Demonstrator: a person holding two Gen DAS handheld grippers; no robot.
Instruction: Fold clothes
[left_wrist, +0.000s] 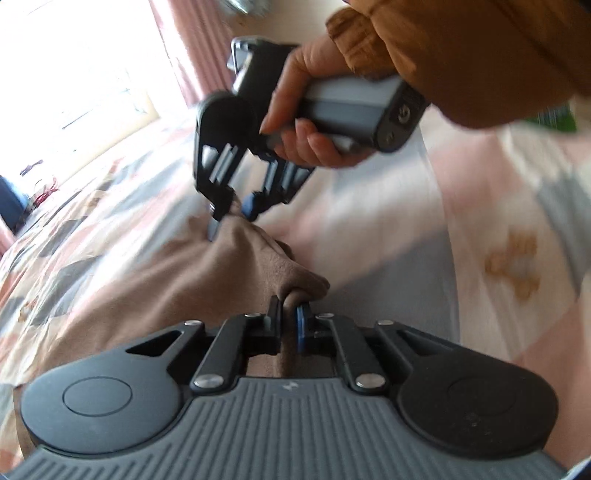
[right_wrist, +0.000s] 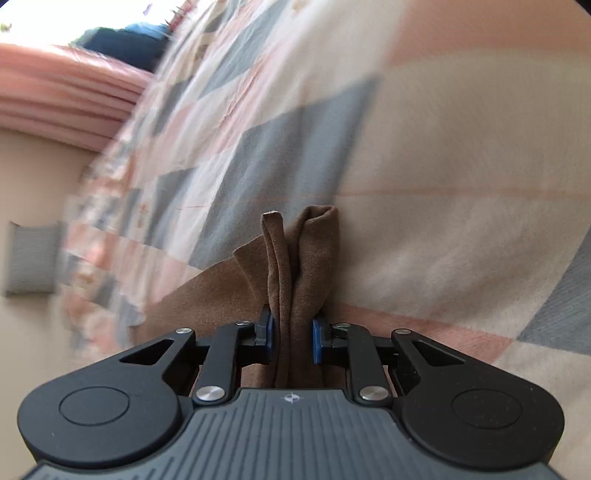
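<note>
A brown garment (left_wrist: 155, 280) lies on a patchwork bedspread (left_wrist: 461, 229). My left gripper (left_wrist: 290, 308) is shut on a bunched edge of the brown garment. My right gripper (left_wrist: 232, 214), held by a hand in an orange sleeve, is shut on another part of the same edge, a short way ahead of the left one. In the right wrist view the right gripper (right_wrist: 291, 332) pinches a folded bunch of the brown garment (right_wrist: 295, 266) that sticks up past its blue pads (right_wrist: 317, 339).
The bedspread (right_wrist: 443, 184) has pink, grey and white patches. Pink curtains (left_wrist: 184, 66) and a bright window are beyond the bed. A dark blue object (right_wrist: 129, 40) sits at the bed's far end. A wall (right_wrist: 37, 184) with a grey plate runs alongside.
</note>
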